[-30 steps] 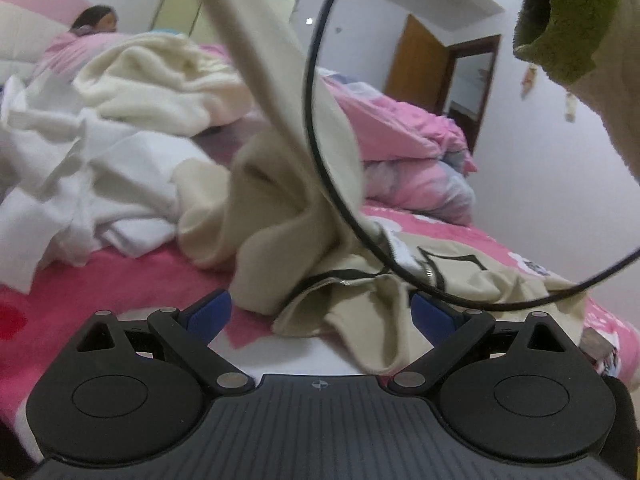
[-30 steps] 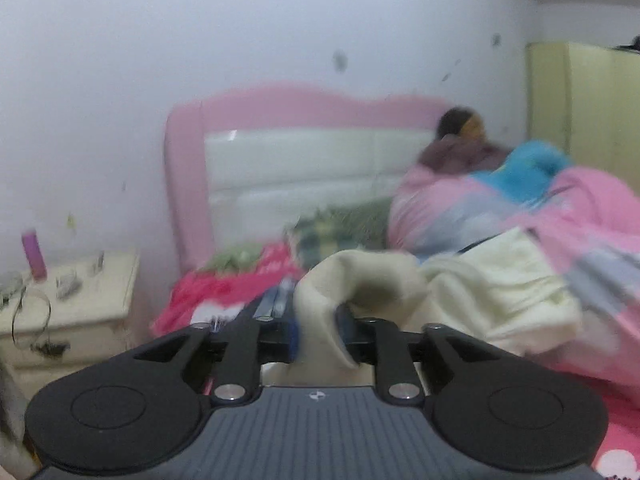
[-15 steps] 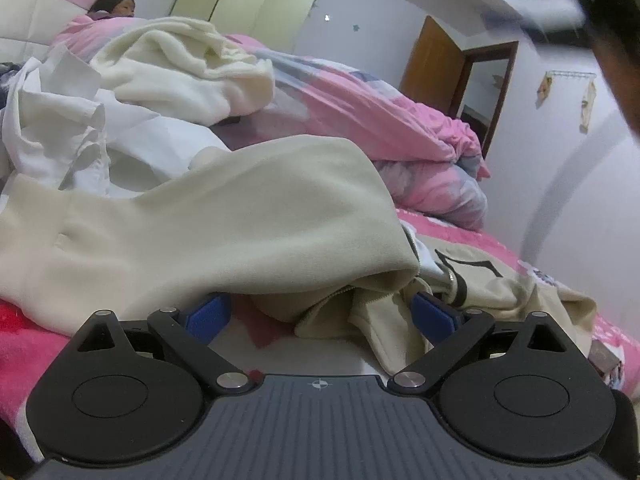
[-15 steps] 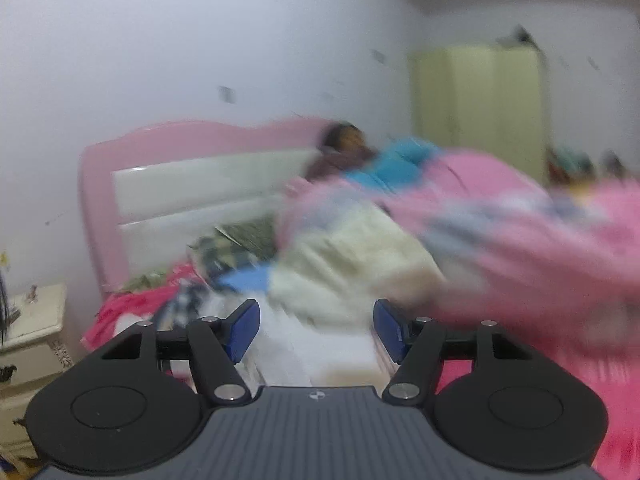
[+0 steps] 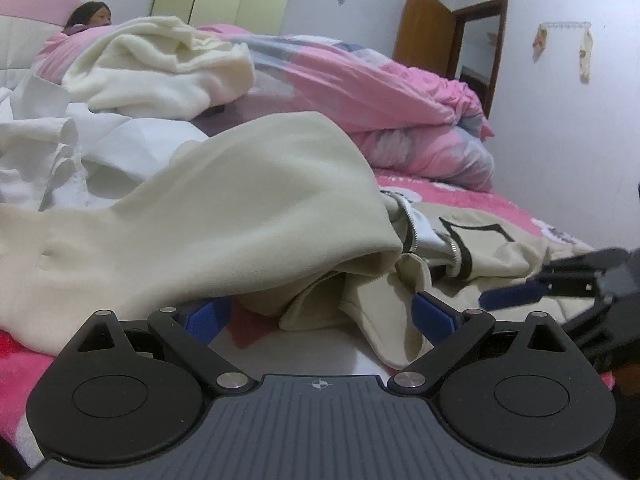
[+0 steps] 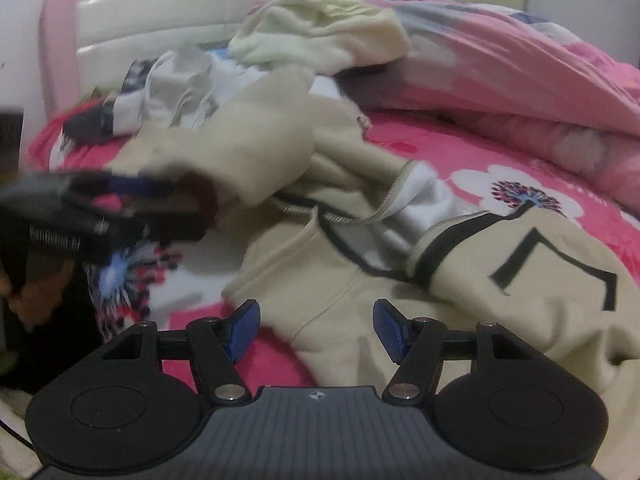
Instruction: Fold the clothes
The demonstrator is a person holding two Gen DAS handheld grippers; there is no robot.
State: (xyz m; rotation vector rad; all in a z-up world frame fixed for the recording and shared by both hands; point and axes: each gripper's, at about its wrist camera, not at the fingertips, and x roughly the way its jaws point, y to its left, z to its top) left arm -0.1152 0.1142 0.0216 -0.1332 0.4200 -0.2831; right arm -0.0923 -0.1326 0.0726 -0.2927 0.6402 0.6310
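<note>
A pink bed [image 6: 460, 148] carries a rumpled pink quilt [image 5: 360, 92] that hides most of a person lying behind it. A beige zip jacket [image 6: 500, 280] sprawls across the sheet, its sleeve [image 5: 240, 216] draped over the left hand-held gripper [image 5: 320, 316], whose blue pads are spread. The right hand-held gripper [image 6: 314, 328] hangs spread above the jacket's hem, motion-blurred.

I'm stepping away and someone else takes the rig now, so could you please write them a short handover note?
Left gripper: open, low over the bed, fingers either side of a cuff of the beige jacket, holding nothing.
Right gripper: open, empty, just above the jacket's near edge.
Jacket: unzipped and rumpled on the pink sheet, one sleeve flopped across the body.
Behind it lie white clothes and a cream fleece, both unfolded.
Done: nothing is folded.
Left: spread the jacket flat, fold it, then the rest.
</note>
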